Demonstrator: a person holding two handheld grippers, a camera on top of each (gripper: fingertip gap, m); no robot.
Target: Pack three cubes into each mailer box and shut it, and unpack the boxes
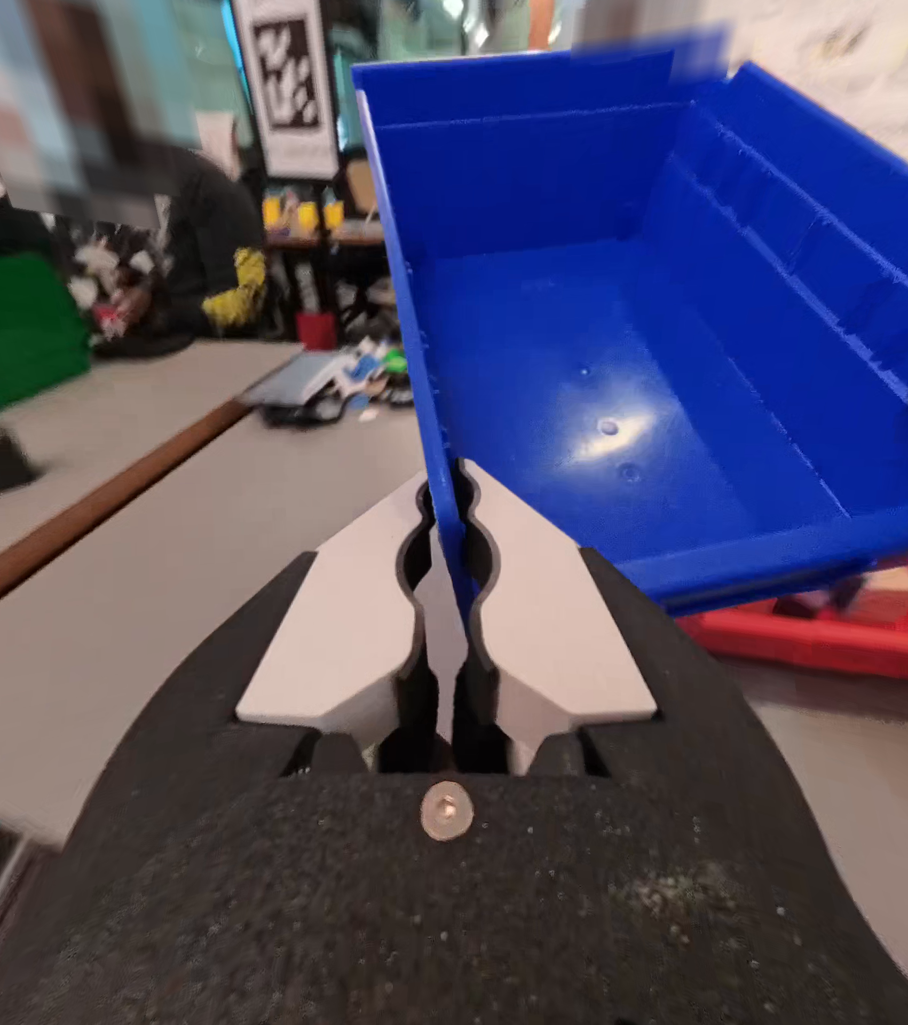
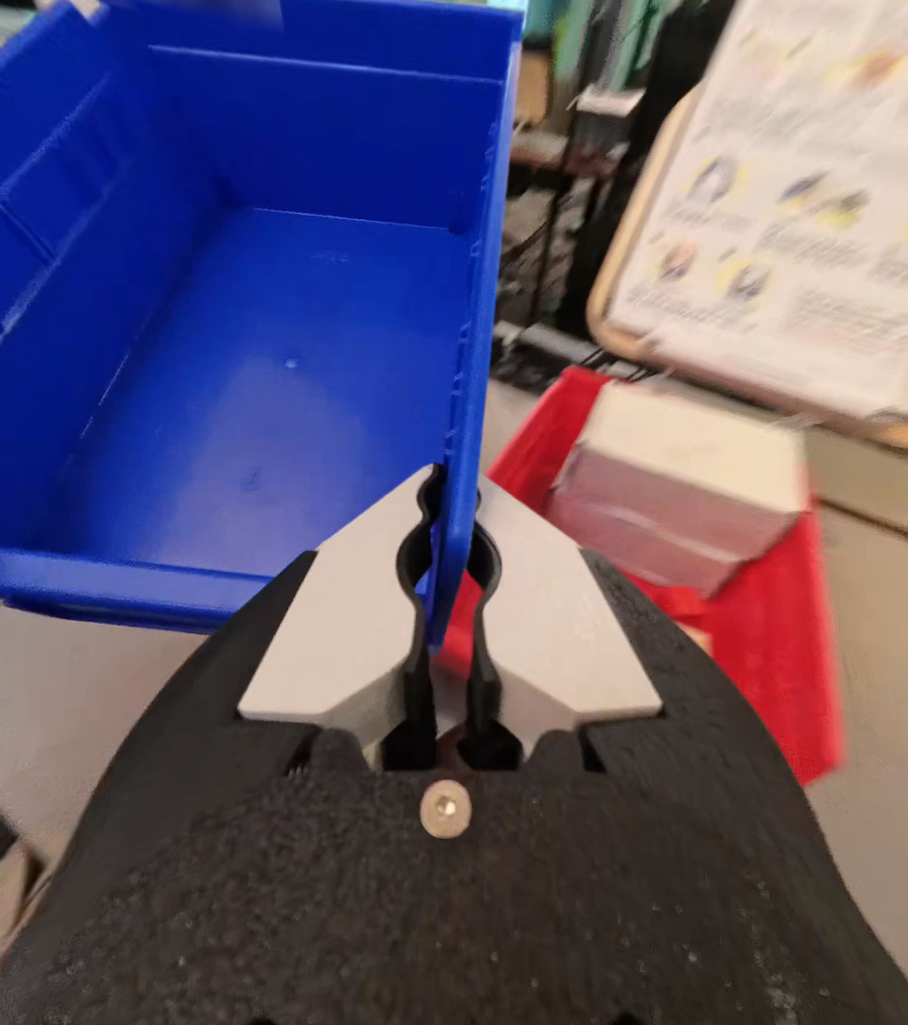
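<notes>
Left claw (image 1: pixel 449 532) and right claw (image 2: pixel 454 527) each clenched on opposite side walls of empty blue bin (image 1: pixel 634 388), lifted, tilted above red bin (image 2: pixel 762 638) holding white mailer box (image 2: pixel 679 488), apparently shut. Bin rigid, light; rims grip well.

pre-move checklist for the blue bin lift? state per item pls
1. Left gripper shut on the blue bin side wall: ok.
2. Right gripper shut on the opposite wall: ok.
3. Bin empty: ok, bare floor in both views.
4. Bin level: not ok, it looks tilted.
5. Red bin below holds a white mailer box: ok.
6. Clearance between the bins: cannot tell.
</notes>
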